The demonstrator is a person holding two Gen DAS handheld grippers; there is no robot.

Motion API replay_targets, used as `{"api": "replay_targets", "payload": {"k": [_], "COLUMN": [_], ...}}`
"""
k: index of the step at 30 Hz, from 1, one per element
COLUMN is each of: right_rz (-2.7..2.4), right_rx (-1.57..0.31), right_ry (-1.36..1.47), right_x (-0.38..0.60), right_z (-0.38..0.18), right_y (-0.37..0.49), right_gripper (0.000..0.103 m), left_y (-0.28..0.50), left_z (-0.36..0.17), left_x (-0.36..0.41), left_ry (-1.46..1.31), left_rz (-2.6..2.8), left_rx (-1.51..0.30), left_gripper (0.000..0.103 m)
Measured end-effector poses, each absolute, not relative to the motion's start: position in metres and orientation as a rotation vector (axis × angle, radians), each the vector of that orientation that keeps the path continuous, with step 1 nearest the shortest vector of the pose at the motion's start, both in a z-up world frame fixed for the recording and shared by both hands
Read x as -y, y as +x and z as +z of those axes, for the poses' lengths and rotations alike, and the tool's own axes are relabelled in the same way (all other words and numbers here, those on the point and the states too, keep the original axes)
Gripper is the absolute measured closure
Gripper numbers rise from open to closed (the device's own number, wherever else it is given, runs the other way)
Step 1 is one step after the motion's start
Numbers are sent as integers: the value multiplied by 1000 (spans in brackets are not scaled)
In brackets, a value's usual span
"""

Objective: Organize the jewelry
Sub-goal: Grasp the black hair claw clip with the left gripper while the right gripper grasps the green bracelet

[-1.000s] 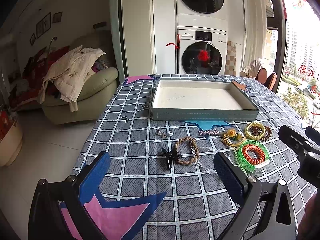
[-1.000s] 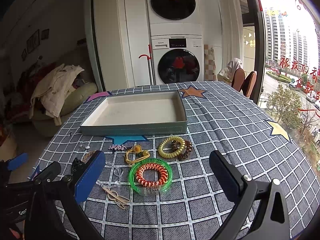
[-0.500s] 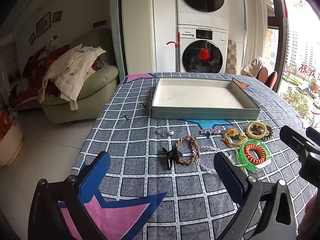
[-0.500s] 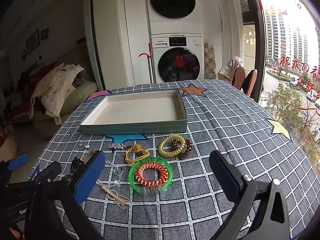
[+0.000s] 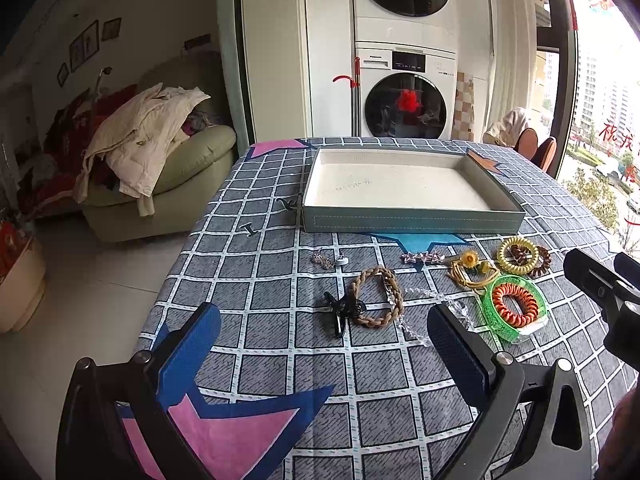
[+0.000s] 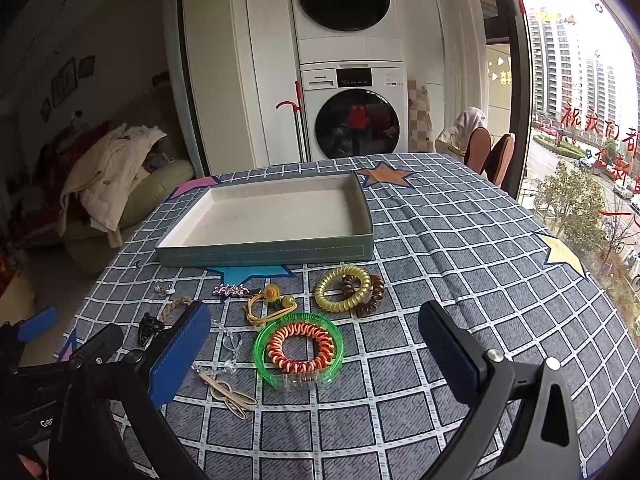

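Still unmoved, left gripper (image 5: 324, 352) fingers spread, tray (image 5: 412, 222) empty.

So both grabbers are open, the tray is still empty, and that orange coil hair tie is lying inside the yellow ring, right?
Not quite: the orange coil hair tie lies inside the green bangle, as the right wrist view shows. The yellow coil sits apart, overlapping a brown coil. The tray is empty, and the left gripper and right gripper are open.

Each hand-held gripper (image 6: 314, 344): black plastic frame, blue ribbed pads (image 5: 188, 354), silver screws.
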State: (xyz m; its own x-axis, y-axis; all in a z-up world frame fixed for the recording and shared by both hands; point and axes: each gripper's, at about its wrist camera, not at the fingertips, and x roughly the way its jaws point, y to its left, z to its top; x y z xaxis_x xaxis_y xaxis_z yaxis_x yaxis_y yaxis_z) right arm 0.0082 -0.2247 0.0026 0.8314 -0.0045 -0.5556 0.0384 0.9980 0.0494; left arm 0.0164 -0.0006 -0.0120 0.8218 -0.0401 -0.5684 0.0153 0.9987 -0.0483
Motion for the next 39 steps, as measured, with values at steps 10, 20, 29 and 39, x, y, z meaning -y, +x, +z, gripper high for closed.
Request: {"api": "replay_targets", "payload": {"k": [10, 20, 29, 39], "right_rz": [-53, -109, -96, -53], "right_rx": [-699, -845, -924, -991], "right_ry": [71, 132, 98, 73], "right_x": [241, 270, 264, 260], "right_z": [-6, -29, -40, -44], "right_y": [23, 37, 45, 51], "right_gripper": [0, 0, 23, 43], "left_y": [47, 72, 84, 98], "left_z": [-29, -59, -72, -68], "left_x": [-17, -33, -26, -28], "left_ry": [-92, -94, -59, -29], "left_rz": [-86, -98, -88, -62], "left_rx": [-756, -939, -996, -995], "left_gripper": [0, 0, 0, 0]}}
